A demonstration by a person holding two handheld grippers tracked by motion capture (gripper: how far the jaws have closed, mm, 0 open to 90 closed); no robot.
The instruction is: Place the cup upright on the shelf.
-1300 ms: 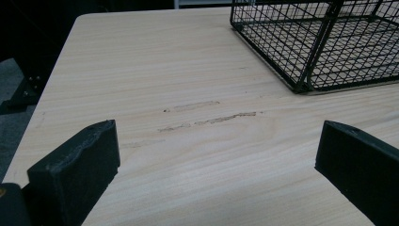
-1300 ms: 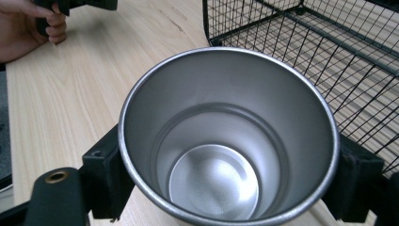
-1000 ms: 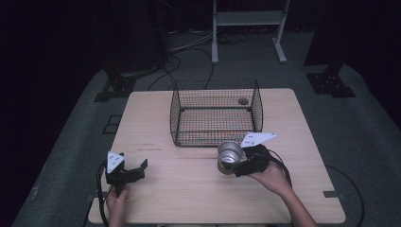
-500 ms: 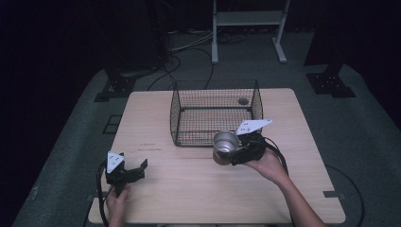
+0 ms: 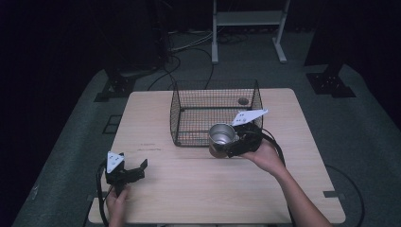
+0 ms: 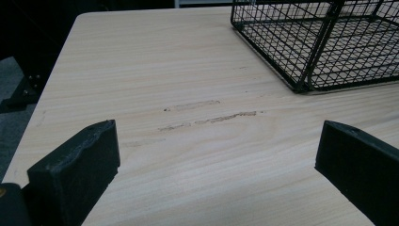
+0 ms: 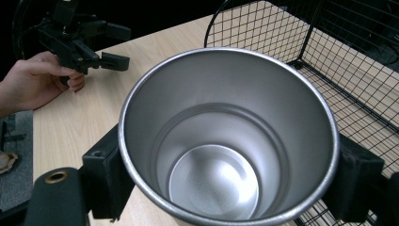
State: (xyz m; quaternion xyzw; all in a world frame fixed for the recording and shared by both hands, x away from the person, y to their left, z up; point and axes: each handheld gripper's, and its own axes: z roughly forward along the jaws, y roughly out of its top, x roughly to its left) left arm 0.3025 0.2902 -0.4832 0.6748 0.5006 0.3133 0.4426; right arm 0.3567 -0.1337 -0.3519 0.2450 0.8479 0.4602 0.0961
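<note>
Since the earlier frame, right gripper [image 5: 235,144] has carried steel cup [image 5: 222,136] up beside wire basket [image 5: 189,118]. Left gripper view: left gripper [image 6: 216,155] gapes wide, empty, over table [image 6: 155,66]. Right gripper view: jaws clamp the cup; next, lift over the rim.

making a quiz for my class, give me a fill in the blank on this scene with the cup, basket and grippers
1. The right gripper is shut on a metal ____.
2. The left gripper is open and holds ____.
3. The cup is held just outside the near wall of the wire ____.
4. Inside, the cup is ____.

Missing words: cup; nothing; basket; empty
</note>
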